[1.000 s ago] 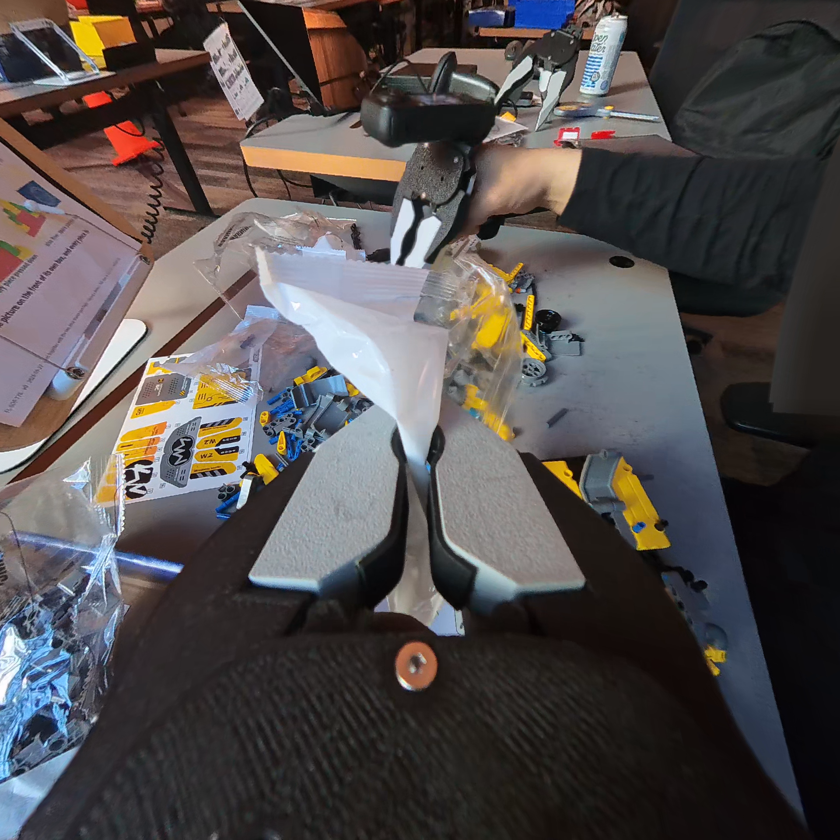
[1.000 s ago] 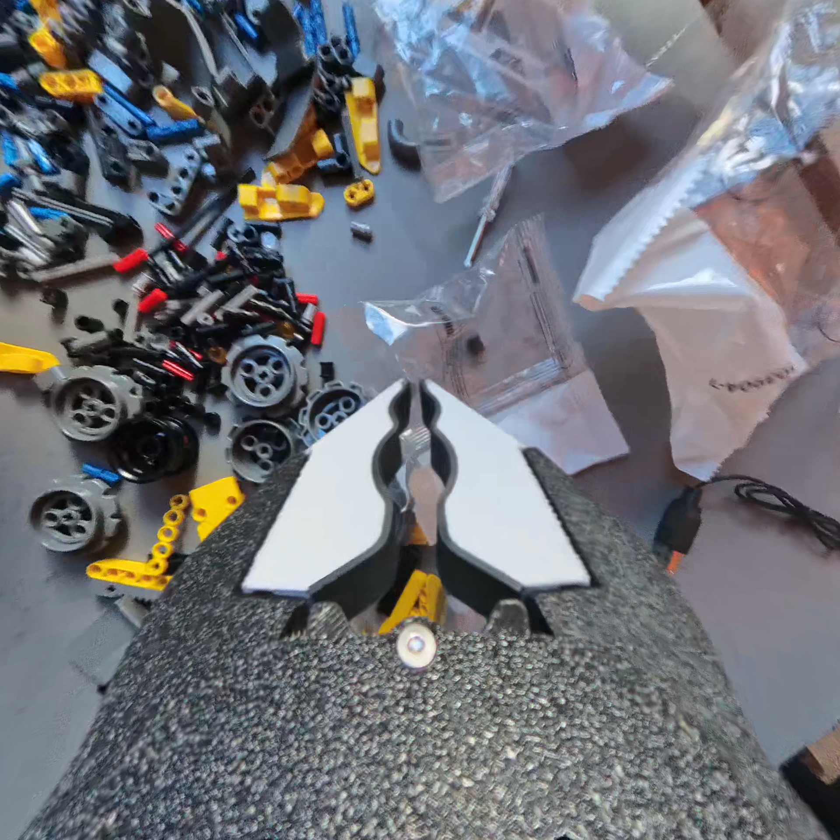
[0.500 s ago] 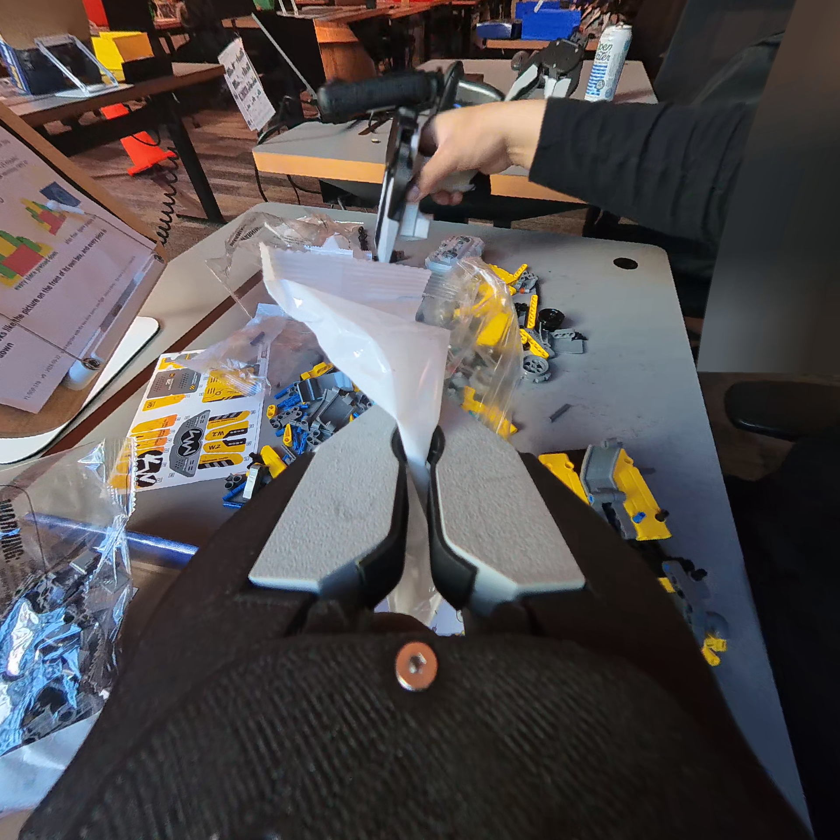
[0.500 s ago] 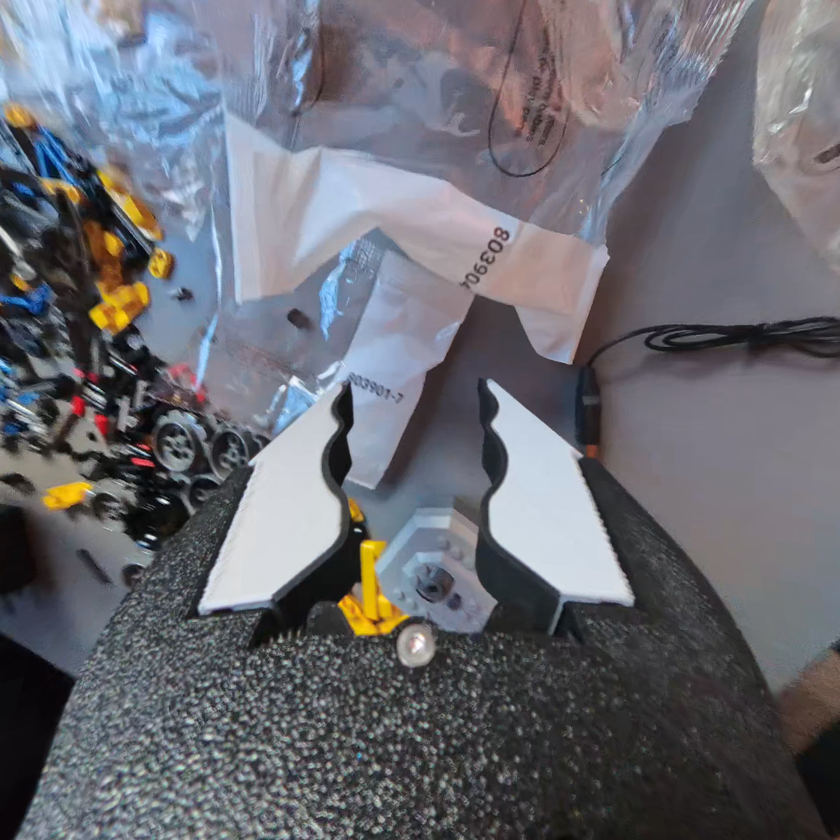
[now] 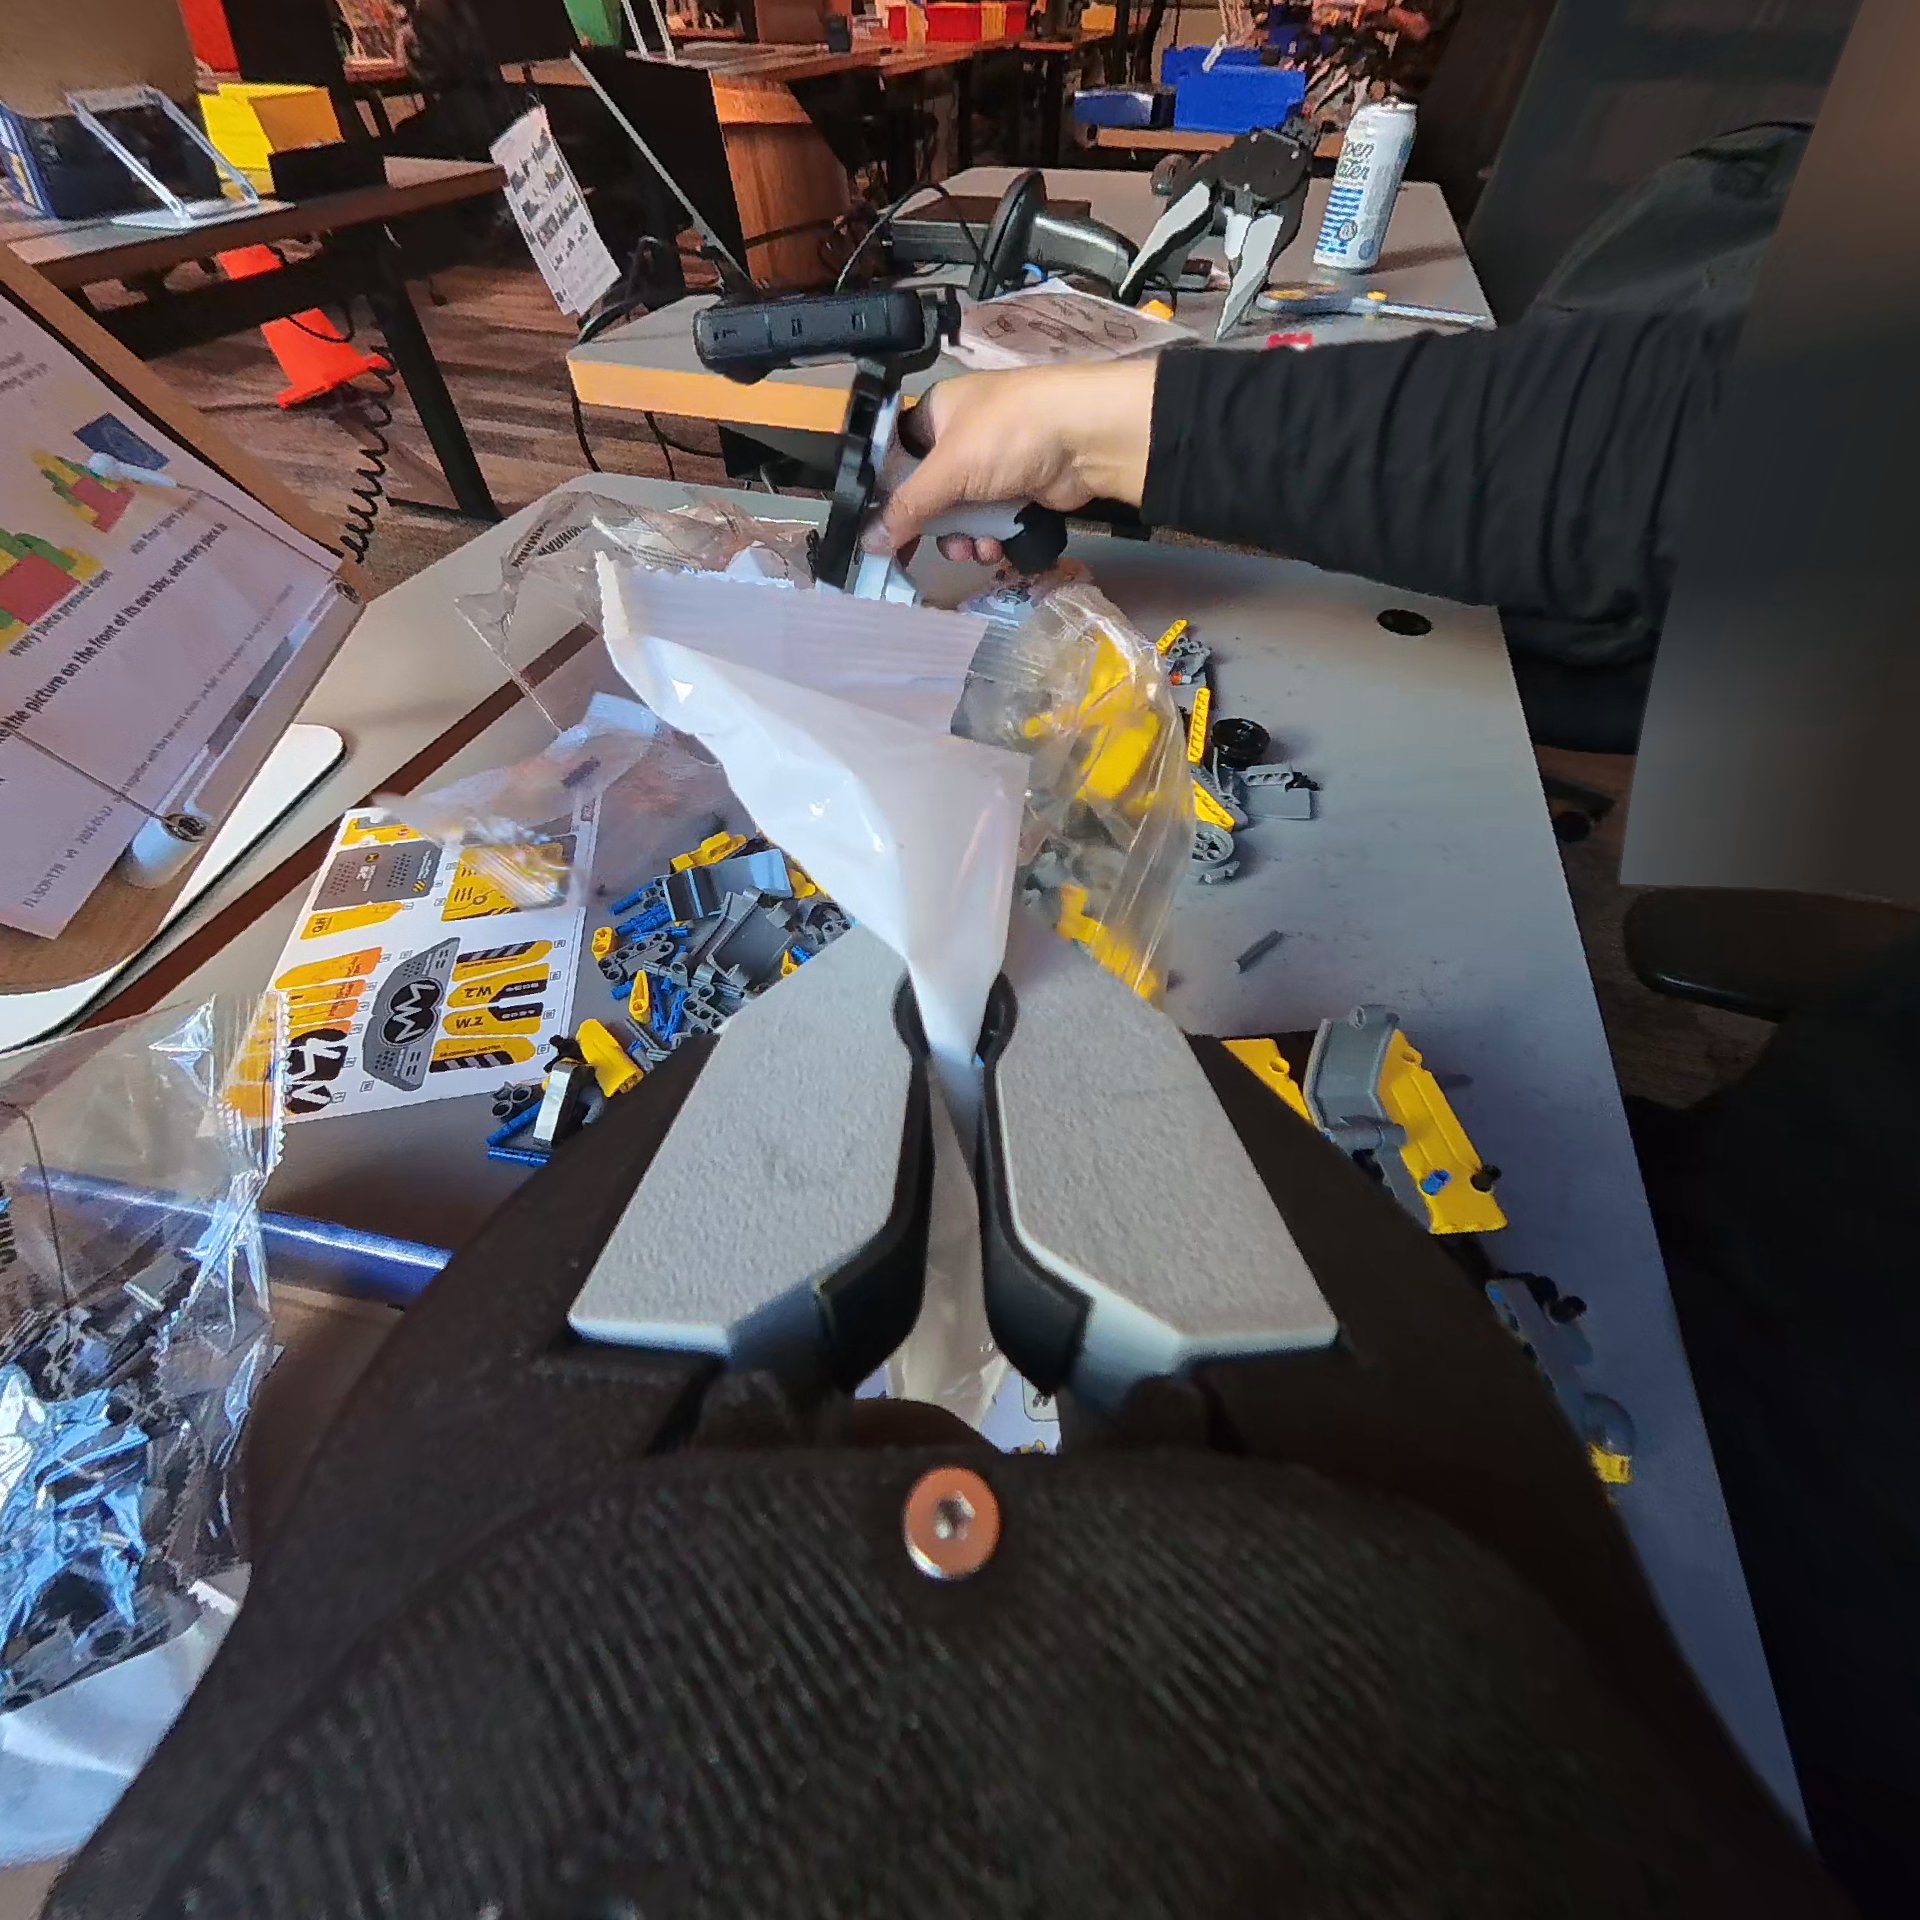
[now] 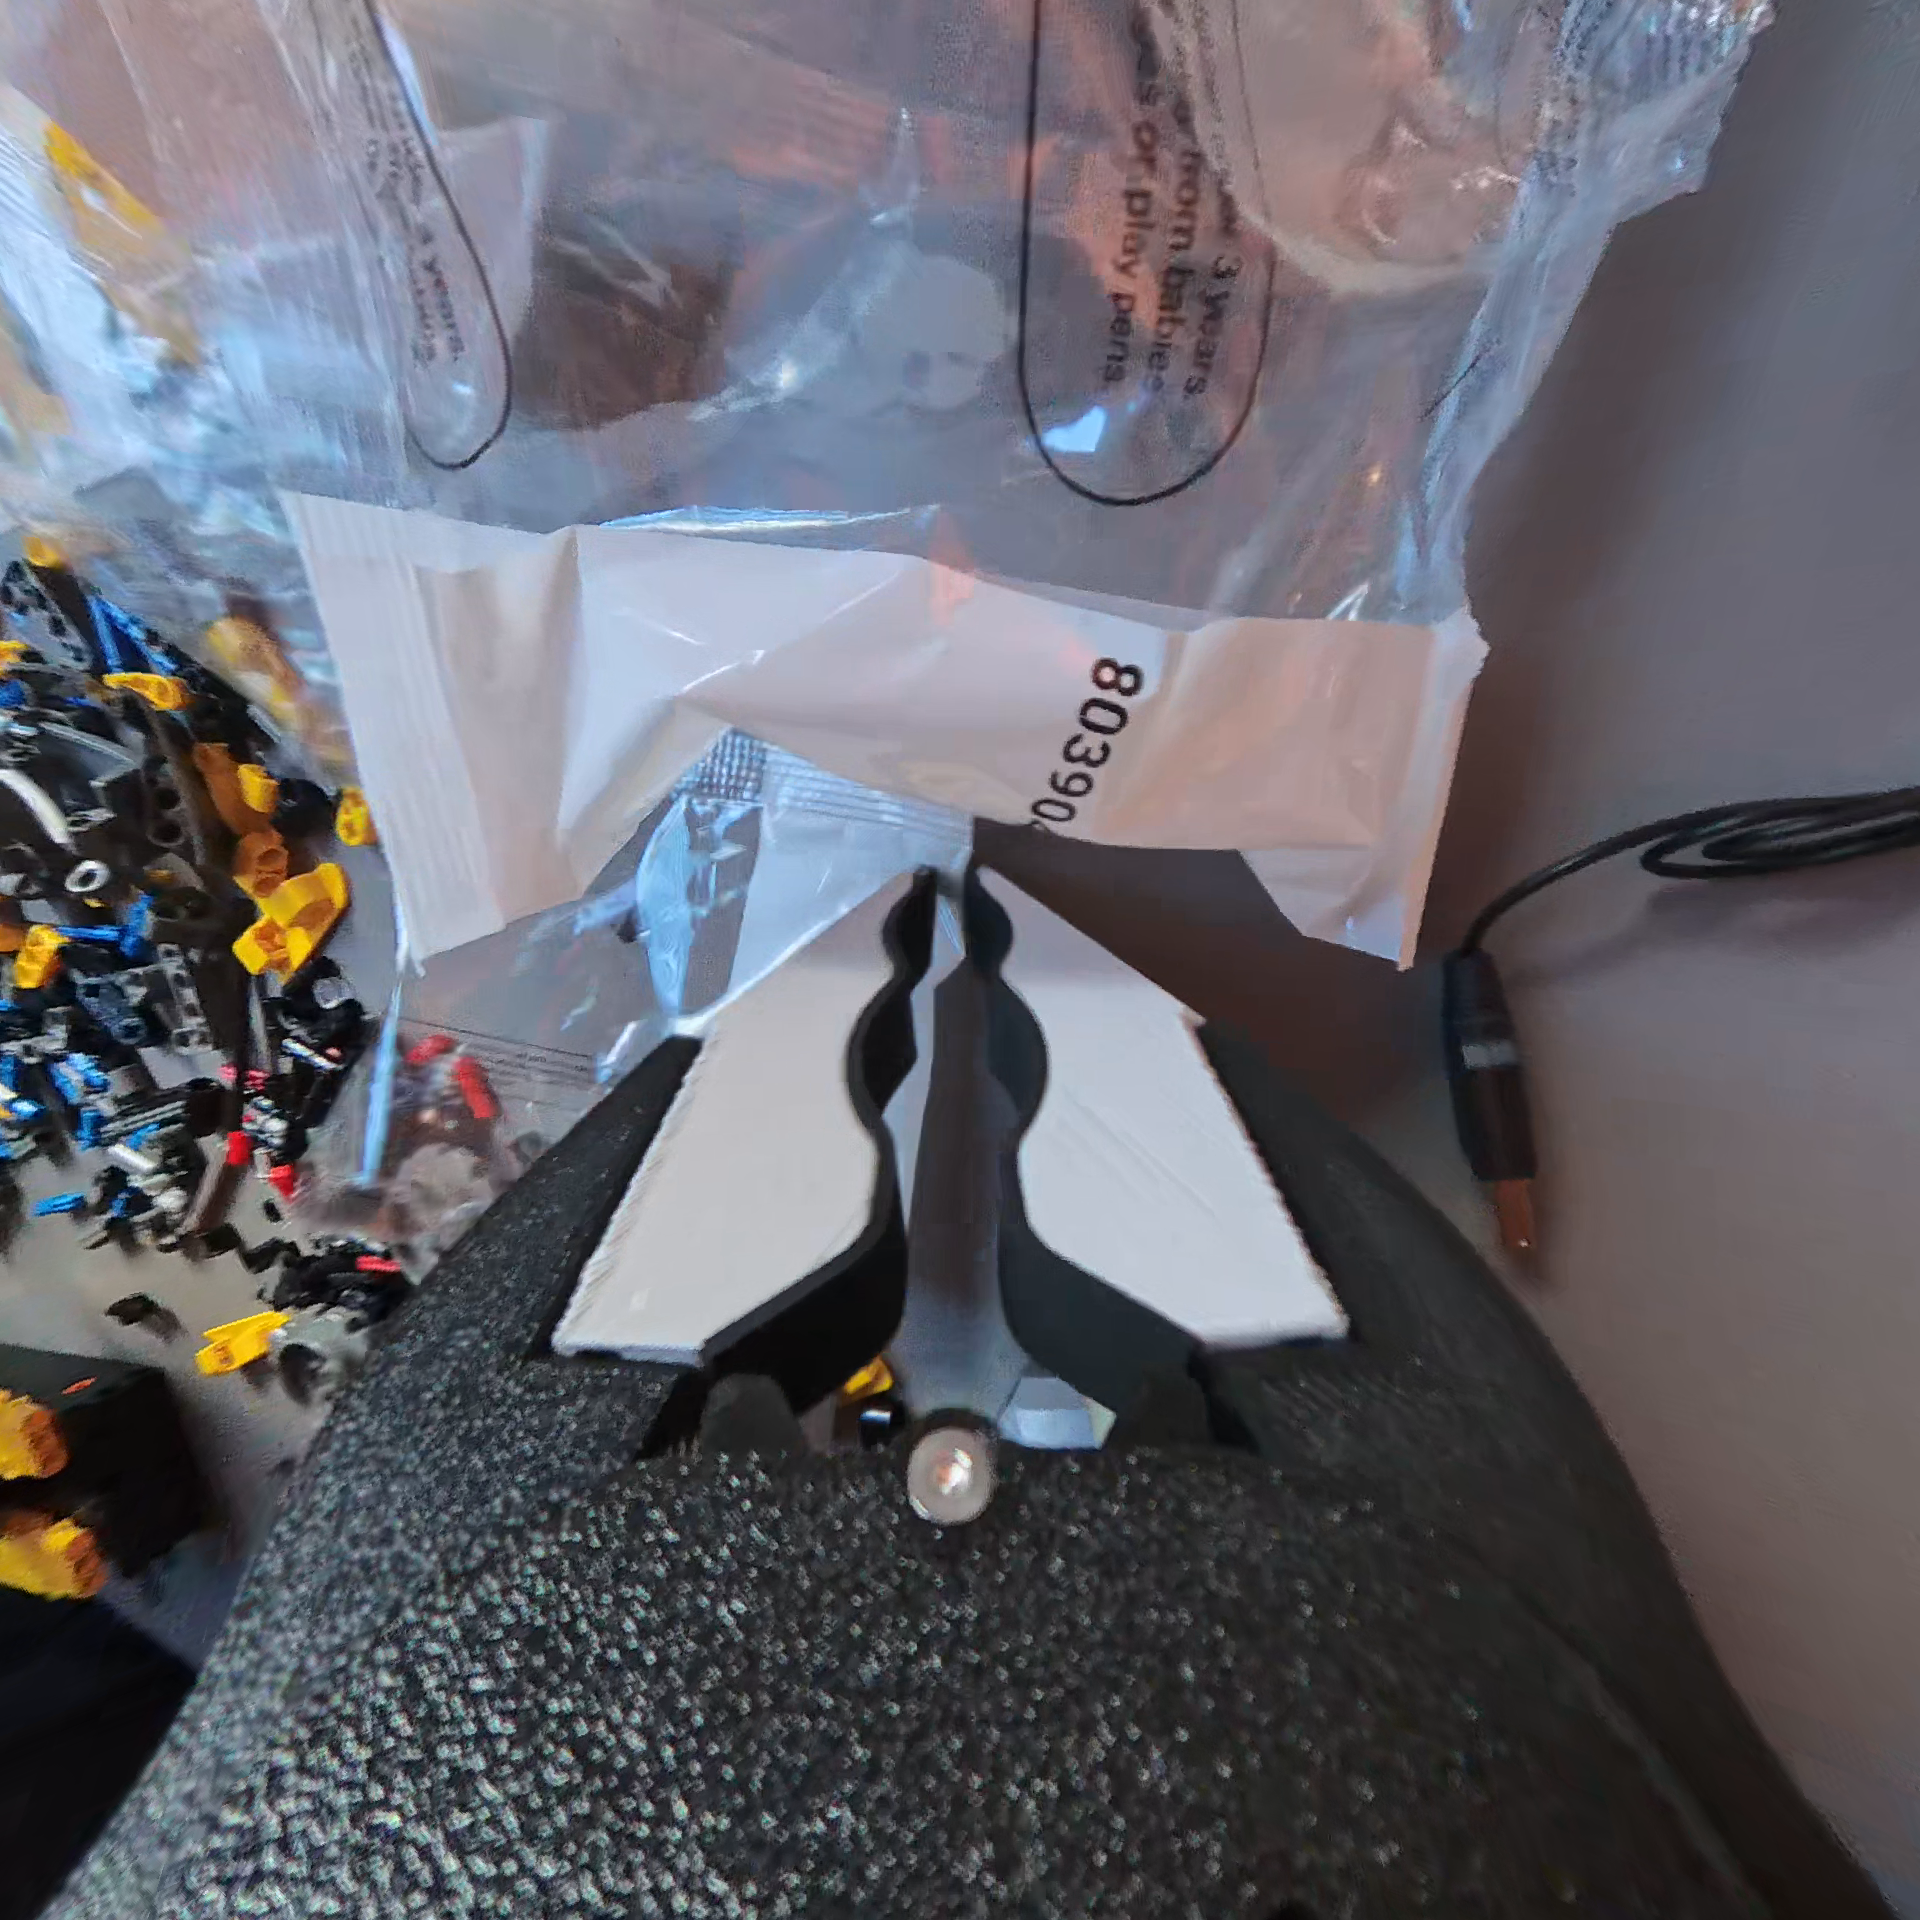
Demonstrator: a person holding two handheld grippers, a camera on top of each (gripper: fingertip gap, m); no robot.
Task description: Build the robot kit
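Left wrist view: the left claw (image 5: pixel 954 1023) is clamped on the lower corner of a white-and-clear plastic bag (image 5: pixel 831 748) held above the tabletop (image 5: pixel 1403 831) and loose bricks (image 5: pixel 717 925) — at 12 o'clock the right claw (image 5: pixel 868 566), jaws together, pinches its top edge.

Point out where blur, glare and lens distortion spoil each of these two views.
Left wrist view: wide-angle bending at the edges; sharp on the sticker sheet; glare whitens the white-banded clear plastic bag clamped in the left gripper. Right wrist view: motion blur smears the loose building-toy pieces at left; reflections streak the bag above the closed right gripper.
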